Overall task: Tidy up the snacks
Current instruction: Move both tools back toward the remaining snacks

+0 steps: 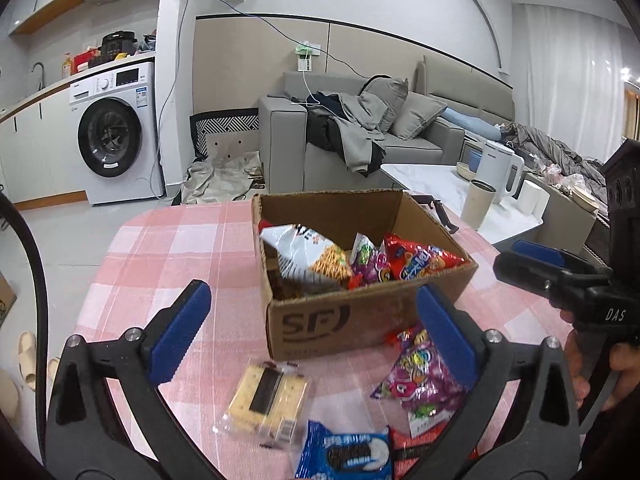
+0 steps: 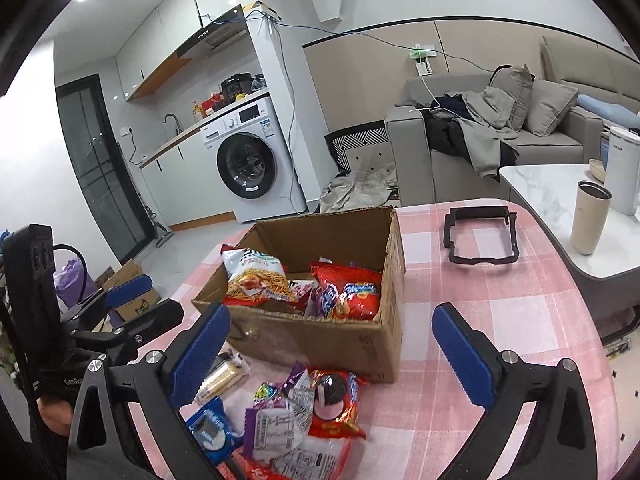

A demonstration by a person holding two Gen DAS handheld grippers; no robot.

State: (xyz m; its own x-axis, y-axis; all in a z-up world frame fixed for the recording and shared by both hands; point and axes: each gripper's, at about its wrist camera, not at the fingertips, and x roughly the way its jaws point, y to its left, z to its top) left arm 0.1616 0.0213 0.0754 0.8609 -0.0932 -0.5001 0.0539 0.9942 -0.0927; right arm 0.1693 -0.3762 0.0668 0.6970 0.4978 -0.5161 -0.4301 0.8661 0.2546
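Note:
A brown cardboard box (image 1: 344, 320) (image 2: 352, 340) stands on the pink checked table and holds several snack bags, among them a noodle snack bag (image 1: 312, 256) and a red chip bag (image 1: 424, 260). In front of it lie loose snacks: a clear sandwich cracker pack (image 1: 266, 400) (image 2: 222, 376), a purple candy bag (image 1: 420, 372) (image 2: 280, 412), a blue Oreo pack (image 1: 348, 454) (image 2: 210, 432) and a red Oreo pack (image 2: 336, 404). My left gripper (image 1: 316, 332) is open and empty above the cracker pack. My right gripper (image 2: 332, 352) is open and empty above the loose pile.
A black plastic frame (image 2: 480, 236) lies on the table right of the box. A marble coffee table (image 2: 560, 188) with a beige tumbler (image 2: 590, 218) and a white kettle (image 1: 498, 168) stands beyond the right edge. A sofa and a washing machine stand behind.

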